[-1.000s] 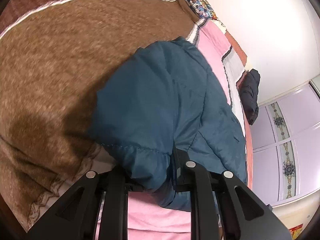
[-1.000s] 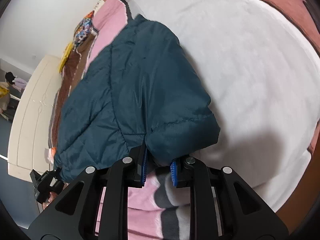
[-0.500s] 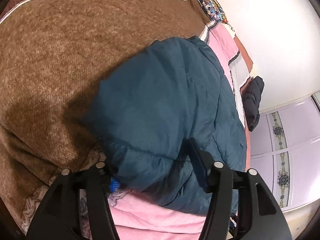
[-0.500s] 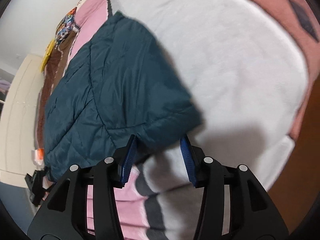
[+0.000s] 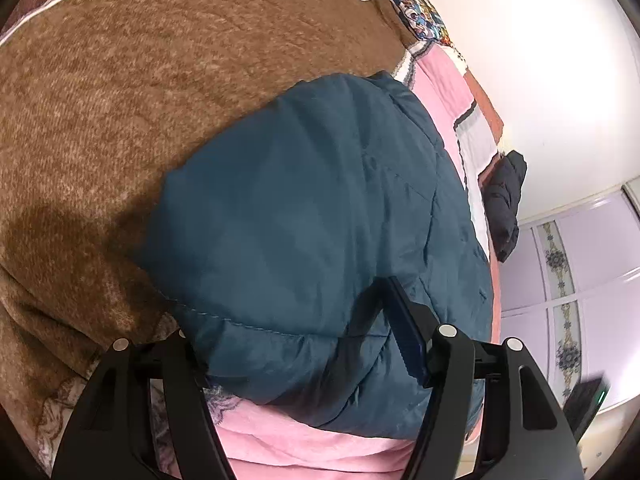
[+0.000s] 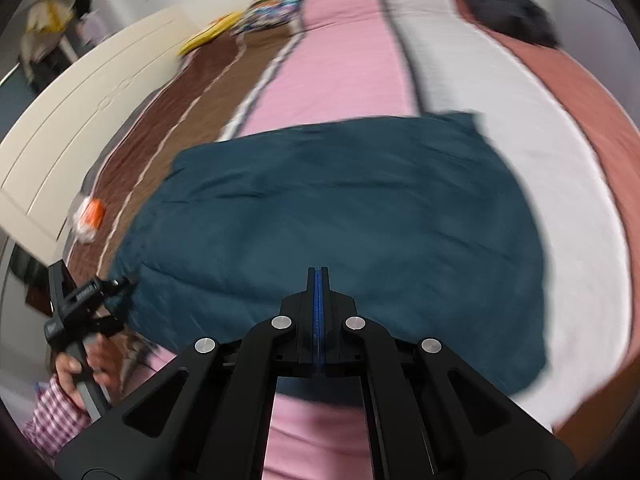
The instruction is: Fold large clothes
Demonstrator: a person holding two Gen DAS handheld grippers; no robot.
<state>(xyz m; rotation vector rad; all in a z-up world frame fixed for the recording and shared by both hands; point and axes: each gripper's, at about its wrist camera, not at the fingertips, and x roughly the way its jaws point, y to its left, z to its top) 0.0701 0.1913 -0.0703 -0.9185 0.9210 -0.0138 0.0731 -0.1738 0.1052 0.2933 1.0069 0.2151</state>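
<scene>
A dark teal quilted jacket (image 5: 320, 216) lies folded on the striped bed blanket; it also shows in the right wrist view (image 6: 340, 208) as a wide flat rectangle. My left gripper (image 5: 296, 344) is open, its jaws wide apart around the jacket's near hem corner, not clamping it. My right gripper (image 6: 319, 280) is shut with nothing between the pads, raised above the jacket's near edge. The left gripper (image 6: 96, 292) shows at the jacket's left corner in the right wrist view.
The bed blanket has brown (image 5: 120, 100), pink (image 6: 340, 60), white (image 6: 500, 92) and rust stripes. A black garment (image 5: 506, 200) lies at the far edge. An orange-white packet (image 6: 88, 220) and a patterned cushion (image 6: 272, 12) lie near the cream headboard (image 6: 72, 120). A lilac wardrobe (image 5: 588, 264) stands beyond.
Both grippers let go of the jacket's hem corners. The left jaws opened wide and stay at the hem. The right gripper pulled back, swung to the middle and shut empty.
</scene>
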